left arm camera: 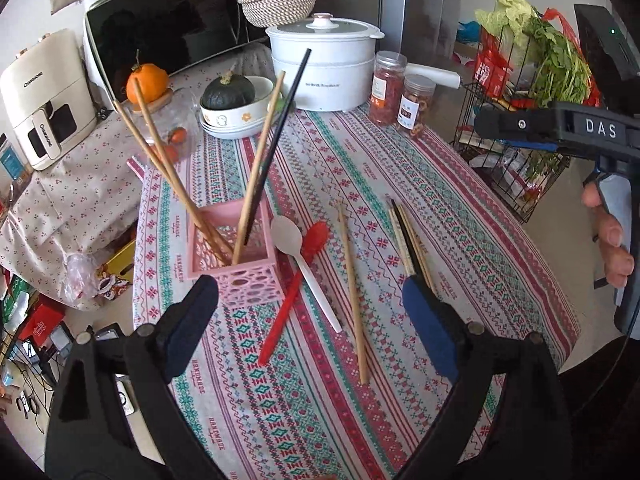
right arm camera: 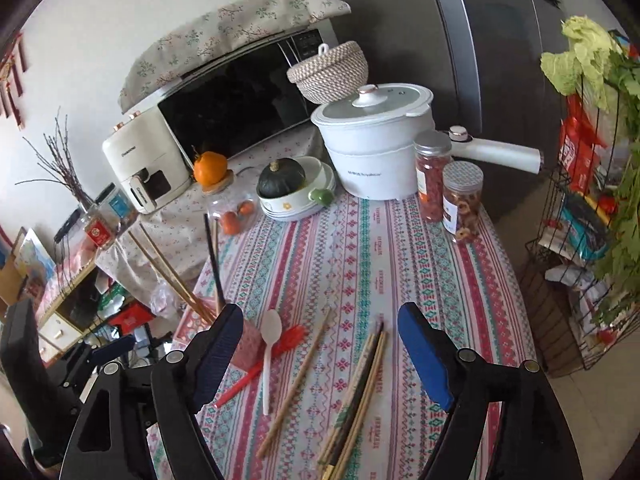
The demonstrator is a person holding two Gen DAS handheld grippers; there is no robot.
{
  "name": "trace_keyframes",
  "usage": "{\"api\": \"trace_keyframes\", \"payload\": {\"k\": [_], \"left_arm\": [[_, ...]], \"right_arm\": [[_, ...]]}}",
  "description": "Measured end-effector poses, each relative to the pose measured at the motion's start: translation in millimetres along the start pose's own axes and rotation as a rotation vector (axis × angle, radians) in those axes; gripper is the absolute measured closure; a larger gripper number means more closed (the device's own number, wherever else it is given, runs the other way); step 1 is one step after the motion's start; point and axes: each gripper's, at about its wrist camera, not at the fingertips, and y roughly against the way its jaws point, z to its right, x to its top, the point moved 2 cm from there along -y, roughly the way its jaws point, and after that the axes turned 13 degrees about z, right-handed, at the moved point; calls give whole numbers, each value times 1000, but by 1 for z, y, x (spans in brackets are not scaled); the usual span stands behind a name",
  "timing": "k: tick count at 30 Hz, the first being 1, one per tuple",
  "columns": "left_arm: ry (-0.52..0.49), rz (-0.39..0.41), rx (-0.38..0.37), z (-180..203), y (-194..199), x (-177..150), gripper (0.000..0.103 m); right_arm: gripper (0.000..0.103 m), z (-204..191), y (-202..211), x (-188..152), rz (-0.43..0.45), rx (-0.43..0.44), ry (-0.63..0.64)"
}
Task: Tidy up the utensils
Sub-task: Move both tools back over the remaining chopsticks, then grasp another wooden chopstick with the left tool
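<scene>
A pink lattice holder (left arm camera: 234,258) stands on the patterned tablecloth with several chopsticks (left arm camera: 256,168) leaning in it. A white spoon (left arm camera: 298,256) and a red spoon (left arm camera: 298,276) lie crossed beside it. A single wooden chopstick (left arm camera: 354,292) and a bundle of chopsticks (left arm camera: 408,236) lie to the right. My left gripper (left arm camera: 310,300) is open and empty above the spoons. My right gripper (right arm camera: 320,328) is open and empty above the bundle of chopsticks (right arm camera: 360,384); the holder (right arm camera: 248,344), white spoon (right arm camera: 269,344) and single chopstick (right arm camera: 296,384) show there too.
At the table's far end stand a white electric pot (left arm camera: 326,66), two jars (left arm camera: 396,92), stacked bowls holding a green squash (left arm camera: 228,94) and a microwave (left arm camera: 176,24). A wire rack of vegetables (left arm camera: 528,92) stands right of the table. An air fryer (left arm camera: 44,100) sits left.
</scene>
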Motion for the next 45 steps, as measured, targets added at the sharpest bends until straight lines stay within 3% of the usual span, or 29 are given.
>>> {"api": "trace_keyframes", "payload": {"k": [4,10,16,22,25,27,29,34,36,38,45], "left_arm": [[-15,-128,-21,21,-26,-16,10],[33,-219,-27,41,-61,-26,10],[64,-257,15,55,-108,-31,10],[93,-258,50,51,-146,-28,10],[136,-259,76,46,-158,-26,21],[153,-272,78,44,-166,-25,36],[152,-260,91,44,-170,-22,40],[148,-252,80,45,-178,-14,61],[129,-257,66,48,-184,-10,81],[103,-269,55,53,-184,-9,94],[86,-267,36,54,-155,-19,95]], "right_arm": [[22,32,-20,-21,-114,-56,-36],[22,72,-51,-48,-254,-174,-40],[22,106,-69,-66,-342,-222,-140],[22,110,-78,-77,-389,-268,-75],[22,110,-81,-80,-405,-269,-51],[22,110,-83,-82,-411,-276,-38],[22,110,-85,-83,-415,-282,-27],[22,108,-86,-82,-416,-281,-22],[22,107,-87,-81,-416,-279,-20],[22,105,-88,-82,-418,-277,-17],[22,95,-91,-78,-418,-269,-7]]}}
